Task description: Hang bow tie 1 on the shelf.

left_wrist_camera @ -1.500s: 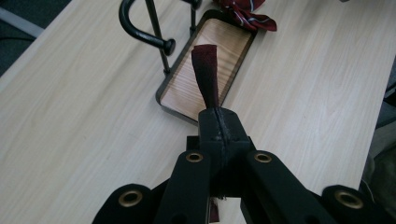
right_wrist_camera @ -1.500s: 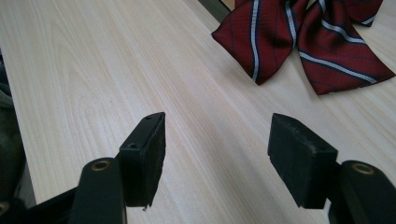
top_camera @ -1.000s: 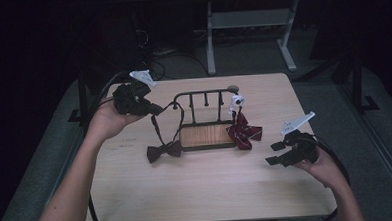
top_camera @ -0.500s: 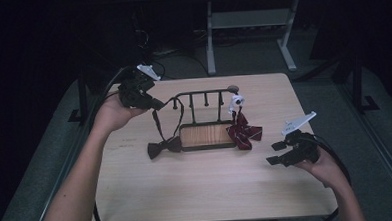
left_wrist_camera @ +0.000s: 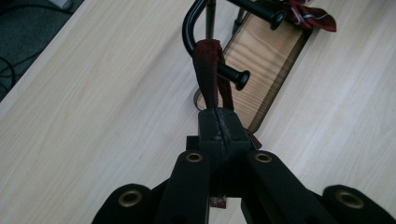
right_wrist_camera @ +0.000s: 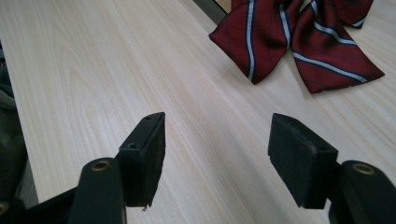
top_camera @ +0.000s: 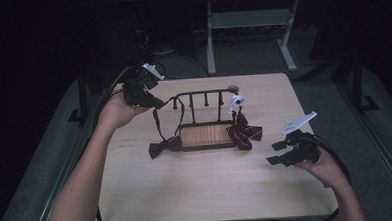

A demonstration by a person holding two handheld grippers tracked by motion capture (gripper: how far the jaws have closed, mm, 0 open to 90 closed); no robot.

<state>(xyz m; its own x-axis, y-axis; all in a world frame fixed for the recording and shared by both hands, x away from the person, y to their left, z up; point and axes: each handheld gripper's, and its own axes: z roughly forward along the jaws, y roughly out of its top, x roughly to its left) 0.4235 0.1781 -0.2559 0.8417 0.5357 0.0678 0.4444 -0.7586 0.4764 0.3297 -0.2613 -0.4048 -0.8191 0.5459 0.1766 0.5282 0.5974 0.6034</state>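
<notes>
A black metal rack point(top_camera: 203, 95) with pegs stands on a wooden base point(top_camera: 205, 135) mid-table. A dark maroon bow tie point(top_camera: 164, 146) lies left of the base, and its strap point(left_wrist_camera: 207, 70) runs up over the rack's left end. My left gripper point(top_camera: 153, 101) is shut on that strap point(top_camera: 157, 117) beside the rack; its jaws point(left_wrist_camera: 219, 122) meet on the fabric. A red striped bow tie point(top_camera: 243, 131) hangs at the rack's right end and rests on the table point(right_wrist_camera: 299, 37). My right gripper point(top_camera: 277, 152) is open low over the table, right of the striped tie.
A white clip-like piece point(top_camera: 236, 101) sits on the rack's right end above the striped tie. The light wooden table point(top_camera: 207, 190) has dark floor around it. A grey desk frame point(top_camera: 250, 23) stands behind the table. Cables trail off both grippers.
My left gripper has moved up and back toward the rack's left end, pulling the maroon strap taut over it. The right gripper has barely shifted.
</notes>
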